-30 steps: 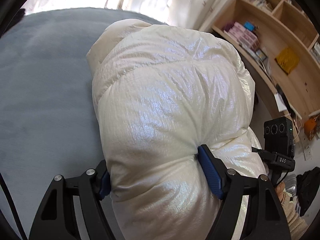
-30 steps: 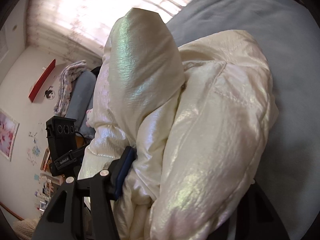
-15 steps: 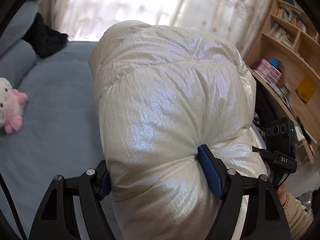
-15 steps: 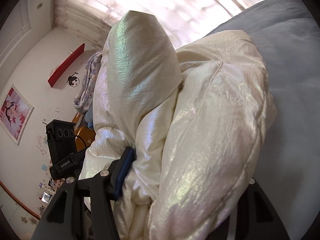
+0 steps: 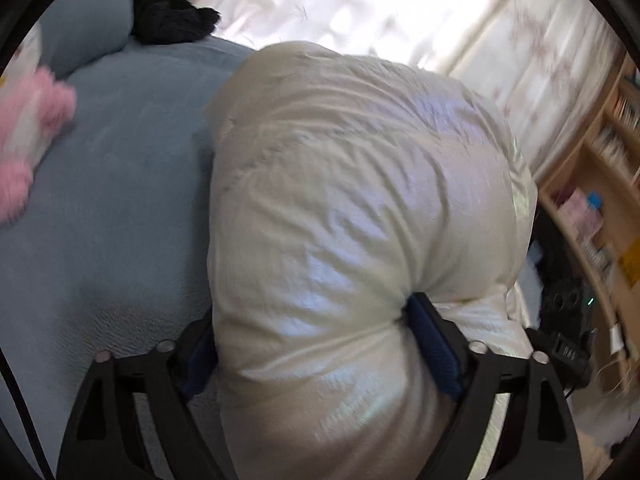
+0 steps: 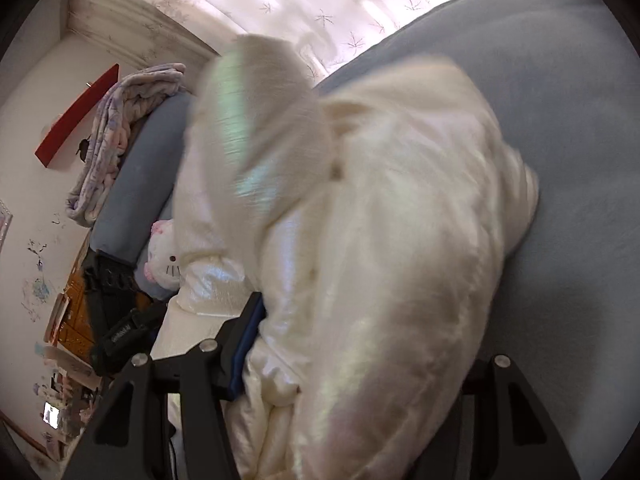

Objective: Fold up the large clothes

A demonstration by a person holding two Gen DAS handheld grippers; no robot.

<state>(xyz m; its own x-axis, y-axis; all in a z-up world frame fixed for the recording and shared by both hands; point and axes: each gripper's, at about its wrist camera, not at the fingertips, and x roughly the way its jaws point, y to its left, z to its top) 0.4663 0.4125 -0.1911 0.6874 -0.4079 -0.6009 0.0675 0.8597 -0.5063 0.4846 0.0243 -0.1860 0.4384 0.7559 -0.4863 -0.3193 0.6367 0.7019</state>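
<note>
Now the blue-grey bed [image 5: 120,216] fills most of both views, where a second ago the left camera saw only bare bedding and a wooden bookshelf; the scene has swung round, so the bookshelf [image 5: 596,184] sits at the far right edge and the sunlit curtain [image 5: 380,4] spans the top. Bundled on the bed's surface, the cream puffer jacket [image 5: 360,232] bulges between the two tools, its shiny quilting blurred in both views. Its folded bulk looks much as before, one smooth rounded lobe [image 6: 256,120] standing up in the right camera. A long blue pillow [image 6: 140,184] with a pale lilac blanket [image 6: 116,136] draped on it has come into the right view near the wall. A pink-and-white plush toy [image 5: 28,140], absent a second ago, lies at the left edge of the left view, well apart from the jacket. The left gripper [image 5: 316,344] has just been opening its jaws, yet the jacket bulges between them and both blue pads still dent the fabric. The right gripper [image 6: 360,364] pinches the jacket too, its left pad [image 6: 246,344] pressed into the folds while the other is hidden under cloth.
</note>
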